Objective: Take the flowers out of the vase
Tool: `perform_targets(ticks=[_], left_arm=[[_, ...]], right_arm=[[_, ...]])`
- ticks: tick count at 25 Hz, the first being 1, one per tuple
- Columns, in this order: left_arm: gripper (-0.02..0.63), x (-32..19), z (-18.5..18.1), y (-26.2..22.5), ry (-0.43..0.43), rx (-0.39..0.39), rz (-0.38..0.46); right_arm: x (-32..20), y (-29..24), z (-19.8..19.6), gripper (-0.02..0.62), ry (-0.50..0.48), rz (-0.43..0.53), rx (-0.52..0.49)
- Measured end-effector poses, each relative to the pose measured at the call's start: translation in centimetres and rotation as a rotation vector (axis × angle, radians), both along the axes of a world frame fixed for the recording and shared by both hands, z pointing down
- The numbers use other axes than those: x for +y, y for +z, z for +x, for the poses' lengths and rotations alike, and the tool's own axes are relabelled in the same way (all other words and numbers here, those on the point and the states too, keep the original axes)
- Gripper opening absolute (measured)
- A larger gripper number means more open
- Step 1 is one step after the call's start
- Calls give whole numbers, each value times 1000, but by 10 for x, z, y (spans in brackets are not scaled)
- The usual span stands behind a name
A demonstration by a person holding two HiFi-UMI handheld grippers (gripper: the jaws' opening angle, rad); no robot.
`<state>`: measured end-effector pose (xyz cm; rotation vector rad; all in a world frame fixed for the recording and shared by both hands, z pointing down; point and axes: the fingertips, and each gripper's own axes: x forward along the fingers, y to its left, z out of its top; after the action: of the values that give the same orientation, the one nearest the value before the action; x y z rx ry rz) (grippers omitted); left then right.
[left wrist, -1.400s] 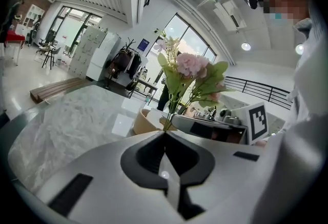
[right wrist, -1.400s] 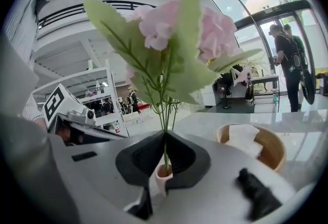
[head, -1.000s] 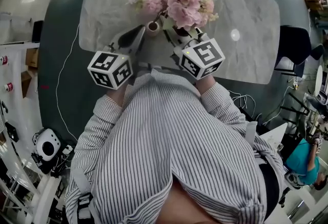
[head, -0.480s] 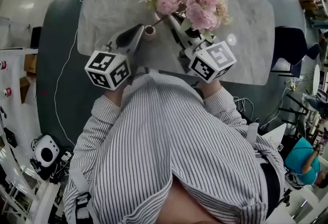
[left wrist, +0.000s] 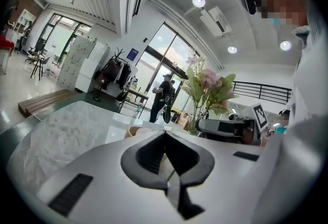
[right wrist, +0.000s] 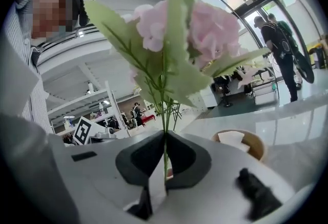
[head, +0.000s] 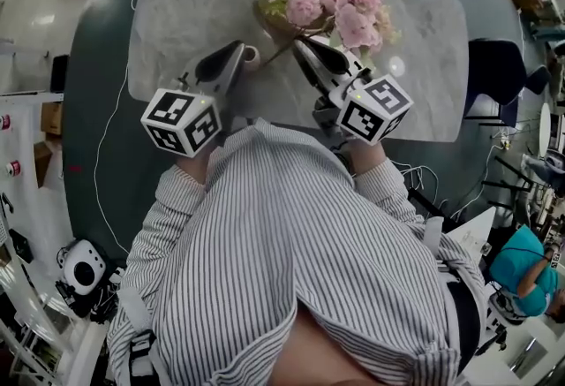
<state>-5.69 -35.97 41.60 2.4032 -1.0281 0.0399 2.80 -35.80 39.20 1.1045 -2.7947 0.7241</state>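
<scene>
A bunch of pink flowers [head: 342, 1] with green leaves hangs over the marble table [head: 177, 13]. My right gripper [head: 301, 42] is shut on its thin green stems, seen clamped between the pads in the right gripper view [right wrist: 165, 133], with the blooms [right wrist: 205, 33] above. A small pale vase [head: 251, 53] sits at the tip of my left gripper [head: 237, 49], which is shut on it; beige shows between the jaws [left wrist: 165, 133]. A stem end slants from the right gripper toward the vase mouth. Whether it is still inside, I cannot tell.
A wooden bowl [head: 267, 15] holding white paper stands on the table behind the flowers, also in the right gripper view [right wrist: 241, 143]. A dark chair [head: 499, 66] stands off the table's right edge. The person's striped shirt [head: 291, 243] fills the near side.
The right gripper has carried the flowers to the right and rolled. The left gripper with the vase has drifted slightly left. The gap between flowers and vase has widened and the bowl now shows.
</scene>
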Motion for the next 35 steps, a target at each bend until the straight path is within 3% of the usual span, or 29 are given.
perform_targets(ticks=[8, 25, 35], left_arm=[[12, 1, 9, -3, 20, 3, 15], [12, 21, 14, 1, 52, -43, 16], [12, 27, 13, 10, 87, -77, 22]], right_arm=[[0, -2, 13, 23, 43, 17, -8], [14, 0, 3, 23, -18, 21, 25], [28, 20, -15, 23, -221, 47, 219]])
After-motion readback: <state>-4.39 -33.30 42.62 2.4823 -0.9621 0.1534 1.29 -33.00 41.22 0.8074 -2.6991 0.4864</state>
